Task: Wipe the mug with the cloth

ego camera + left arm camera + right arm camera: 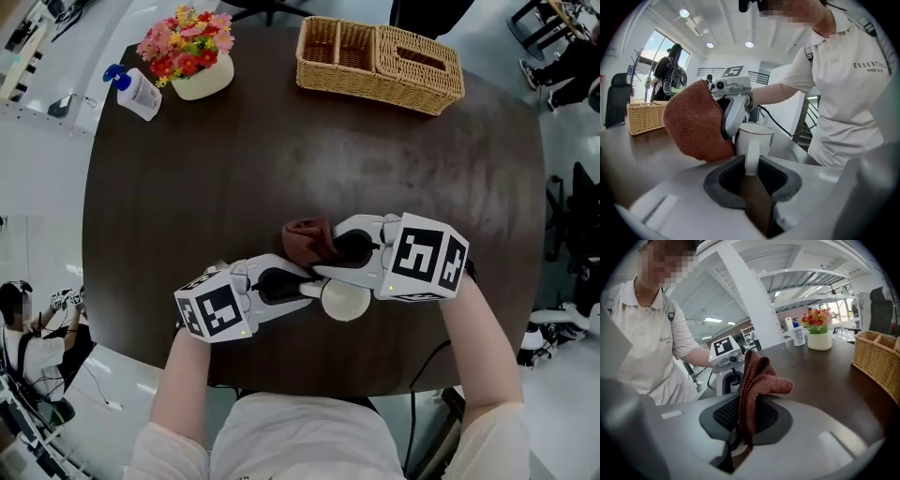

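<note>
In the head view a white mug (345,300) hangs over the near part of the dark table (187,187). My left gripper (302,288) is shut on its handle. In the left gripper view the mug (754,137) stands upright just past the jaws, its handle pinched between them. My right gripper (323,247) is shut on a rust-brown cloth (308,240), which sits bunched beside the mug's far side. In the right gripper view the cloth (755,380) rises folded out of the jaws. The left gripper view shows the cloth (696,123) close against the mug's left side.
A two-part wicker basket (380,60) sits at the table's far edge. At the far left a white pot of flowers (192,52) stands next to a pump bottle (137,93). A person (28,342) stands beyond the table's left edge.
</note>
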Demonstrator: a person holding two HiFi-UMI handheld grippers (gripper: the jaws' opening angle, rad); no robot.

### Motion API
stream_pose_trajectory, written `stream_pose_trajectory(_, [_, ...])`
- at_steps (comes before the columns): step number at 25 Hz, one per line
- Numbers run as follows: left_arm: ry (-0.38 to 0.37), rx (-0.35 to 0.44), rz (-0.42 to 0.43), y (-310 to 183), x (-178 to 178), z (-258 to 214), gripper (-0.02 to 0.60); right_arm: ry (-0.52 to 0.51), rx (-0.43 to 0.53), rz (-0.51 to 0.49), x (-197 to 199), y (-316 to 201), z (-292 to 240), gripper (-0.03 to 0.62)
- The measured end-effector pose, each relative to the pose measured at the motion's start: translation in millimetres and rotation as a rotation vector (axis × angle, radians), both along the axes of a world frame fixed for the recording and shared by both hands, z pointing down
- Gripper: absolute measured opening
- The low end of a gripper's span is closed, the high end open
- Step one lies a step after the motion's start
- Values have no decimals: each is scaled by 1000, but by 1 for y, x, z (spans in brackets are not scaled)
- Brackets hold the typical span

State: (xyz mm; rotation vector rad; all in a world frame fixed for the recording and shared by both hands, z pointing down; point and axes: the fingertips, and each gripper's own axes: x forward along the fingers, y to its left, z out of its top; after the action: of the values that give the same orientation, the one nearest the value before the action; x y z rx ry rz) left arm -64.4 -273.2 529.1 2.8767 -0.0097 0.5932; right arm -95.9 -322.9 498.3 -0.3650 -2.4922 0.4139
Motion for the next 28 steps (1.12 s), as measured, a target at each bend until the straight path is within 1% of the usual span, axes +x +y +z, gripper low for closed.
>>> stream_pose_trajectory(3, [-16, 17, -6, 0, -2, 1, 86, -6, -35, 30, 12, -3, -2, 80])
stream_pose_trajectory(12, [-51, 34, -62, 0, -3, 3, 84, -18, -74, 120, 55, -5, -10, 80])
stream_pose_trajectory(18, [-65, 44, -136, -3, -5, 4, 86, 66, -30, 165, 81, 5, 12, 80])
stream_pose_trajectory(21, [-75, 67, -155, -1, -4, 2, 84, 71, -40, 203, 89, 13, 19, 81])
stream_pose_trajectory(25, [-74, 116, -145, 0, -3, -2, 86, 82, -39, 257, 100, 24, 28, 81])
stream_pose_trajectory(28, [-86, 173, -81, 5, -1, -5, 86, 92, -8, 317, 110, 29, 31, 81])
